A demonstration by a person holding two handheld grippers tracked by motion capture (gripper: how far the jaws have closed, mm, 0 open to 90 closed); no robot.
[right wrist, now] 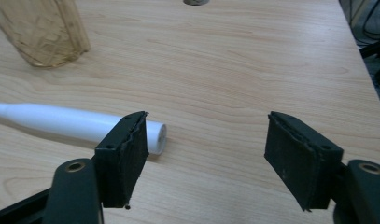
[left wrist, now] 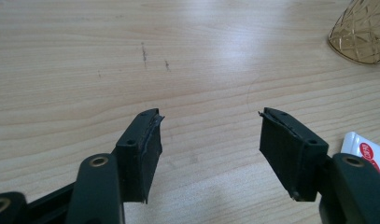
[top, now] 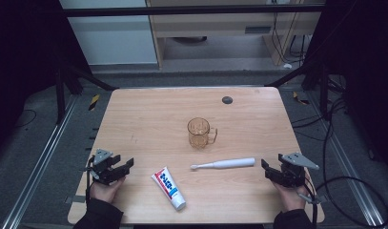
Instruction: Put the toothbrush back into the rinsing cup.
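Right gripper [right wrist: 206, 140]: jaws spread wide, empty, hovering low over the table [right wrist: 253, 56]; butt end of the white toothbrush [right wrist: 75, 122] just beyond the one jaw, partly hidden behind it, not between the two. Left gripper [left wrist: 208, 140]: jaws likewise wide and holding nothing, bare wood between them; corner of the toothpaste tube [left wrist: 367, 151] beside the far jaw, base of the amber cup [left wrist: 362, 32] farther off.

From above: left gripper [top: 116, 168] at the near left edge, right gripper [top: 272, 172] at the near right edge, each in one hand. Toothbrush [top: 223, 164] lying flat and crosswise, bristle end toward the left, handle end near the right gripper but apart from it. Toothpaste tube [top: 168, 182] lying flat near the front edge, cap toward the person, near the left gripper. Cup [top: 199, 132] upright behind the toothbrush, handle to the right.

Handling, as judged: toothbrush light, stiff, smooth and round (likely to roll or slip); best taken across the thick handle near the butt end, not the thin neck. Tube soft, yielding under pressure; best taken across its flat middle, lightly. Cup rigid, possibly brittle, easily tipped.

Count: one toothbrush, one tube, one cup, one dark round grommet [top: 227, 99] in the tabletop, two grippers.
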